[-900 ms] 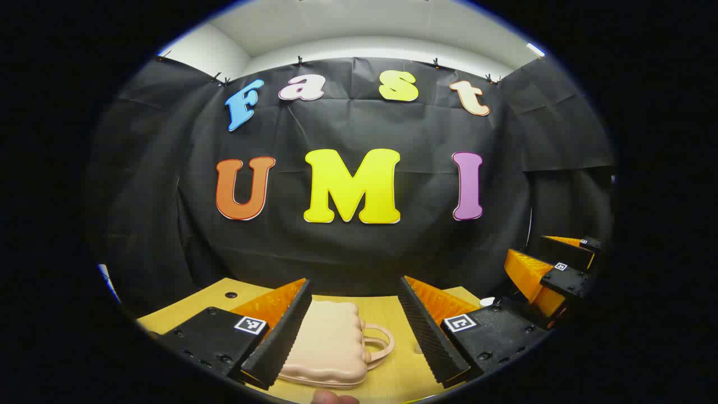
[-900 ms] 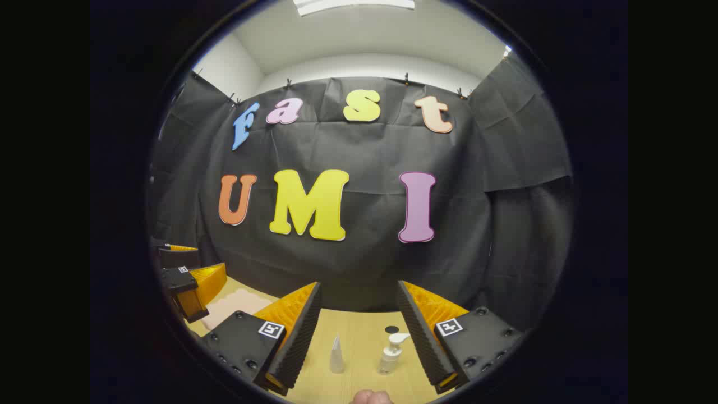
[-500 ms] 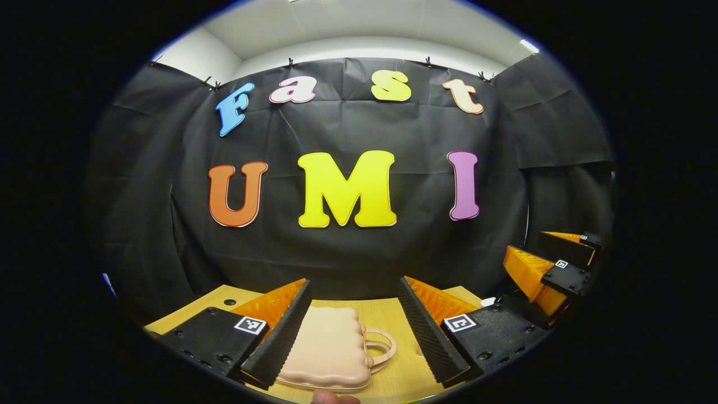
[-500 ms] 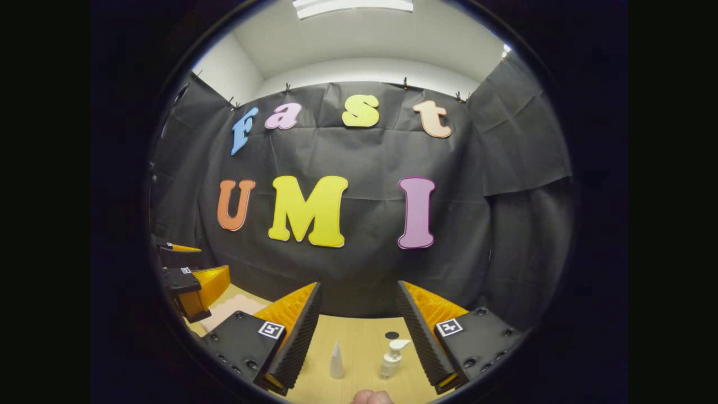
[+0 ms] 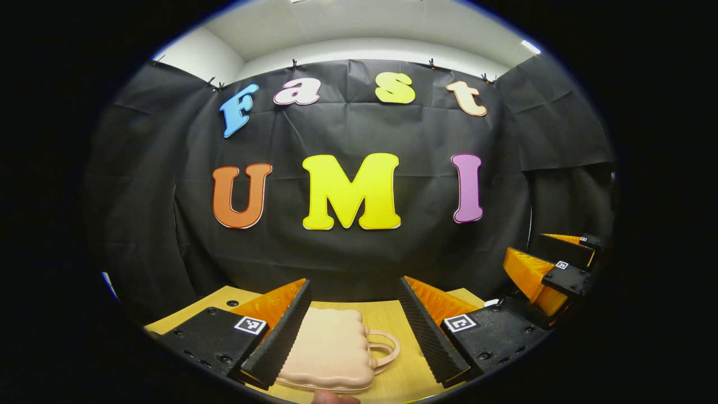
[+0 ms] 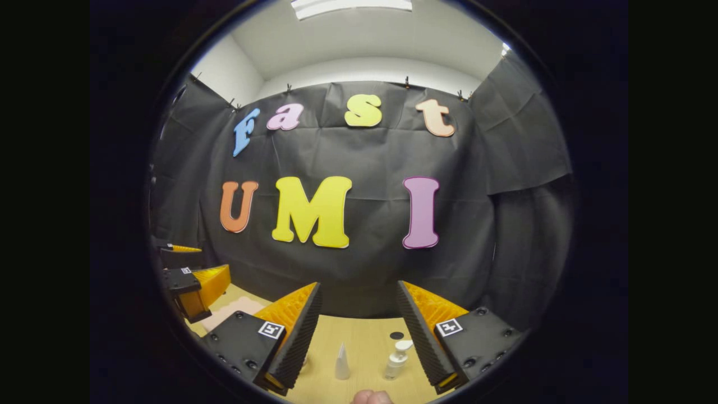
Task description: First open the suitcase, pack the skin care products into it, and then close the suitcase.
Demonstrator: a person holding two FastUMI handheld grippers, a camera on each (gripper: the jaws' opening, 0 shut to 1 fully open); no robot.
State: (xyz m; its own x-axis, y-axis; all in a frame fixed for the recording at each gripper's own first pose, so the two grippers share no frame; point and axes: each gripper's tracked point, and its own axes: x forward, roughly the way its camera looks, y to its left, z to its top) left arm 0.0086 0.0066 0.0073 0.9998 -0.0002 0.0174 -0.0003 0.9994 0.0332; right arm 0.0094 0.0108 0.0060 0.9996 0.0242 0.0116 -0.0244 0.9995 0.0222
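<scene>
Left gripper (image 5: 354,331) hovering low over the table (image 5: 387,314), fingers spread wide and holding nothing, probably lined up that way to get at the suitcase. Suitcase (image 5: 331,348) lying flat and shut just ahead between those fingers, handle (image 5: 386,350) pointing right, so step one not done yet by the look of it. Right gripper (image 6: 359,336) likewise wide open and empty, aimed at the skin care stuff. Small cone-shaped tube (image 6: 341,362) and pump bottle (image 6: 397,359) standing upright ahead of it, near each other but apart. Nothing really blocking either reach. Dark round hole (image 6: 396,335) in the tabletop just behind the bottle. Beyond that, just the booth's black cloth wall (image 6: 364,269).
</scene>
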